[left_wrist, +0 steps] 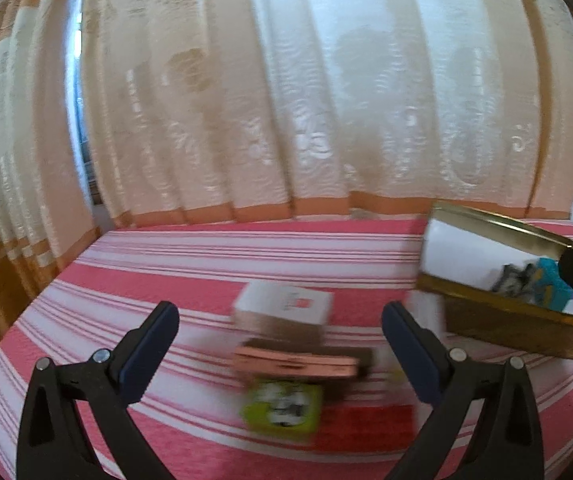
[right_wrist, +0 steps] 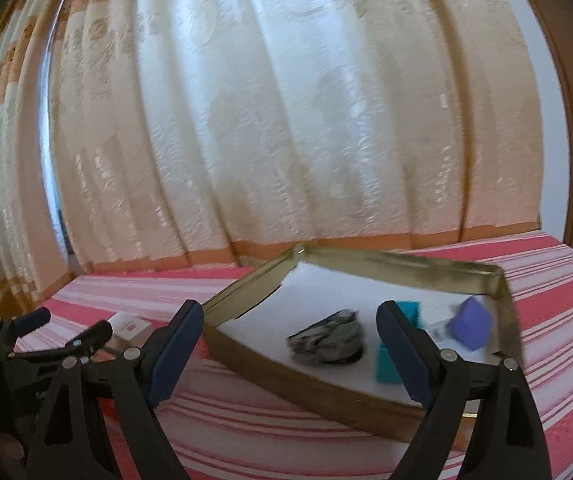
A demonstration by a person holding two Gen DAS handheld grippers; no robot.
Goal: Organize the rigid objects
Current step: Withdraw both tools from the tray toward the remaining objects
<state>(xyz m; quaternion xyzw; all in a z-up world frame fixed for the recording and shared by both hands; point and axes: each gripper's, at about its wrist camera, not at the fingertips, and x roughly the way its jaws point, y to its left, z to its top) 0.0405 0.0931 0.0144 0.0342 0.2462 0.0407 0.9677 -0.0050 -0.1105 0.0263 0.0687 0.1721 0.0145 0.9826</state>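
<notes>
The right gripper hangs with its jaws wide apart and nothing between them, above a pink-and-white striped bedspread. Ahead lies a shallow gold tin tray lined in white. In it sit a grey crumpled object (too blurred to identify), a teal box and a purple block. At the left edge the left gripper shows, near a white box. A cream curtain hangs behind.

No legible txt; red mark on white box too blurred to read.
</notes>
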